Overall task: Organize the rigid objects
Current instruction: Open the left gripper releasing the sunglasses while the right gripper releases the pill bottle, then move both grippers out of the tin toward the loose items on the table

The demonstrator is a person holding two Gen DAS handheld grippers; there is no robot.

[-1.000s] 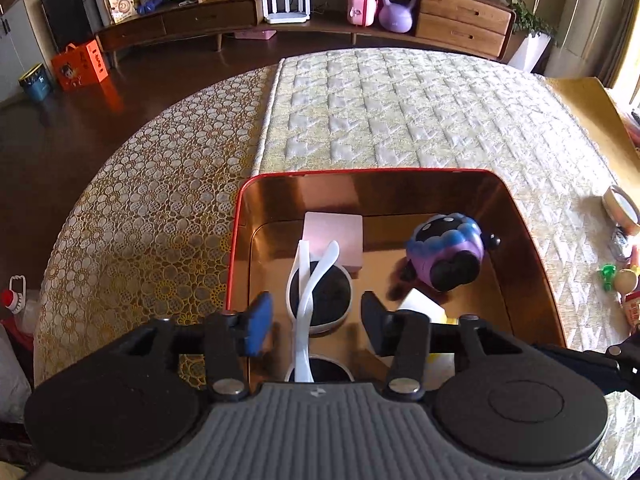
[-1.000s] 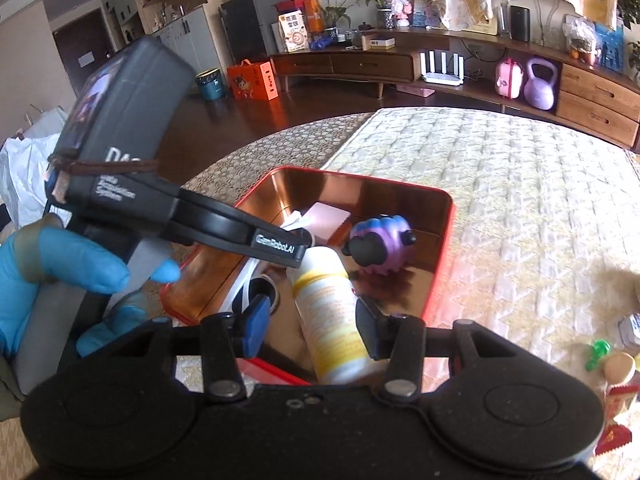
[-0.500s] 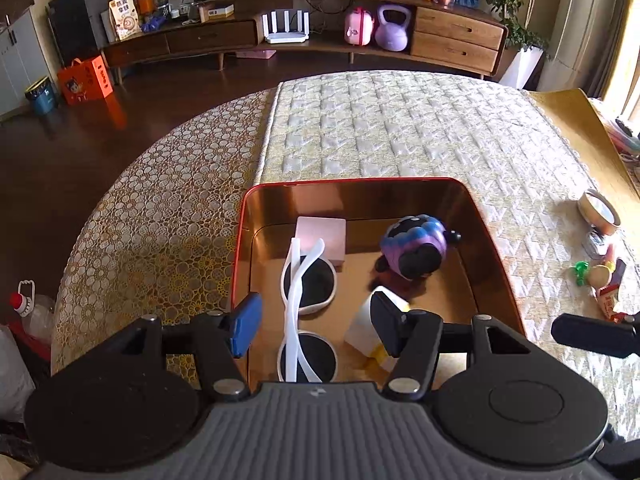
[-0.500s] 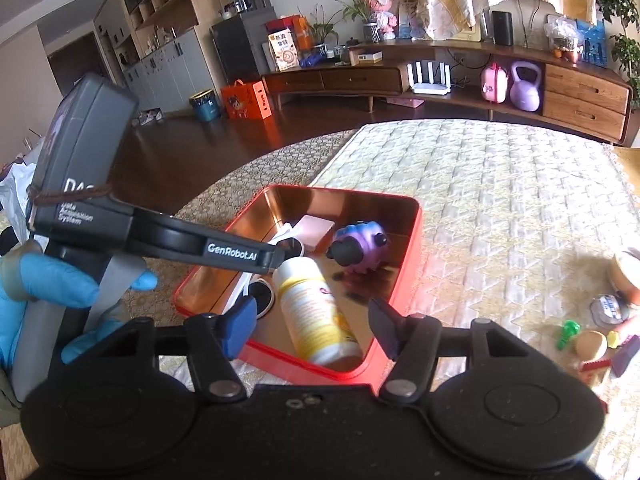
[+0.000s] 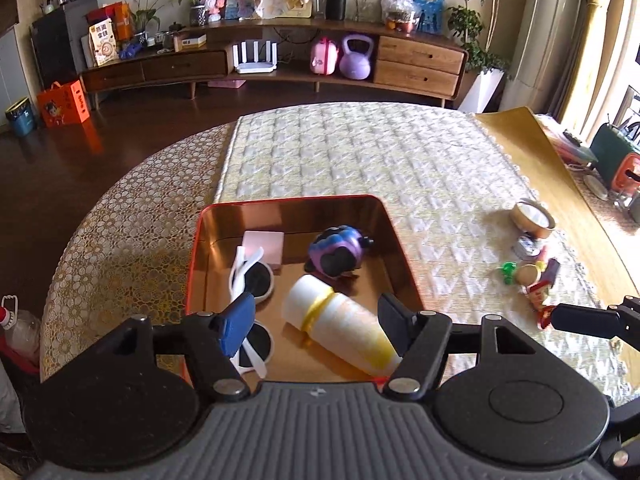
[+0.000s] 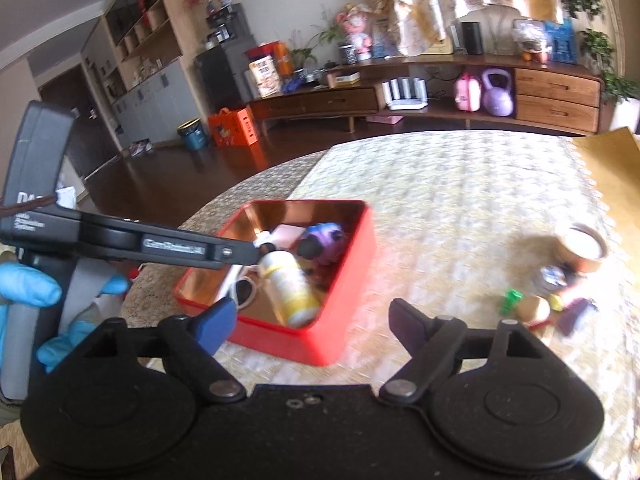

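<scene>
Above the red tin (image 5: 404, 264), where a white bottle (image 5: 340, 320) lay beside sunglasses (image 5: 250, 280), both the left gripper (image 5: 316, 320) and right gripper (image 6: 312, 320) hung wide apart, holding nothing.

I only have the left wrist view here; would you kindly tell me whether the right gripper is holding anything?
Observer: No, the right gripper has its jaws open and empty, on the near side of the red tin.
Operator: Thank you. What is holding my left gripper?
Observer: A blue-gloved hand grips the handle of the left gripper, whose fingertip reaches over the tin's left side.
</scene>
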